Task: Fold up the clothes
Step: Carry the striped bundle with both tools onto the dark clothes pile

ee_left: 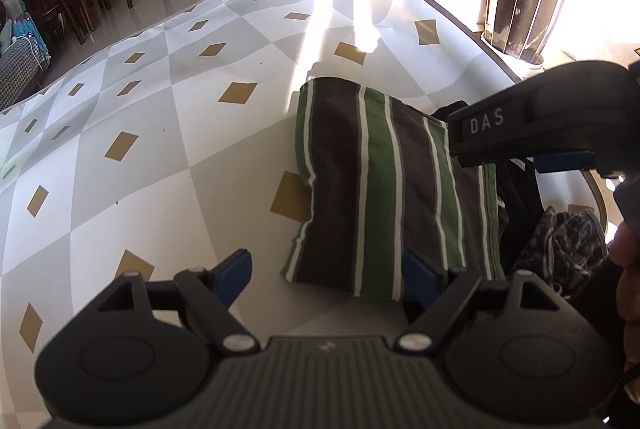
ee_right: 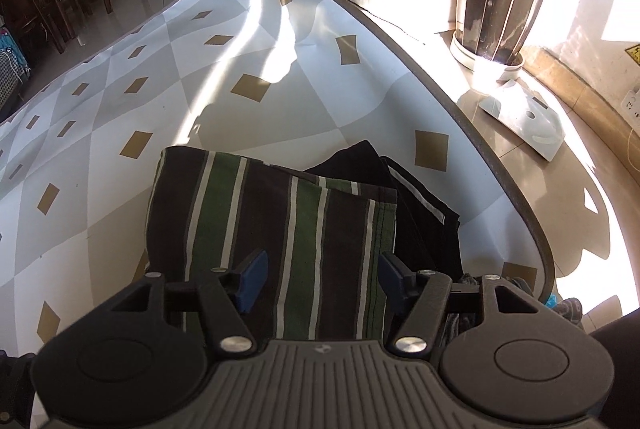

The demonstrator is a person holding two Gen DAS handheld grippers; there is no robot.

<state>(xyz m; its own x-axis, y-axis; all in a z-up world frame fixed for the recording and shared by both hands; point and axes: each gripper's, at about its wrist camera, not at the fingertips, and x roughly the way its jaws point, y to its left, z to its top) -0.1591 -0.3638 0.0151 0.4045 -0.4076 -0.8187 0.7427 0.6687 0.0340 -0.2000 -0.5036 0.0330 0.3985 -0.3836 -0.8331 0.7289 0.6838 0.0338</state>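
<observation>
Both grippers (jaws spread) over striped garment (ee_right: 276, 213).

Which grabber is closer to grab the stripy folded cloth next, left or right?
Probably the right gripper: its open fingers sit directly over the striped cloth. The left gripper is open too, but only reaches its near corner.

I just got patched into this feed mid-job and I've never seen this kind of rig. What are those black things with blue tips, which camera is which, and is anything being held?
No robot arm here: a person holds a pair of tongs in each hand, each carrying a fisheye camera looking along its fingers. The left view shows the left tongs, open and empty, with the right tongs' body entering from the right. The right view shows the right tongs, also open, hovering over a folded striped garment. It lies on a checked tablecloth, beside dark clothes. Nothing is held.
</observation>
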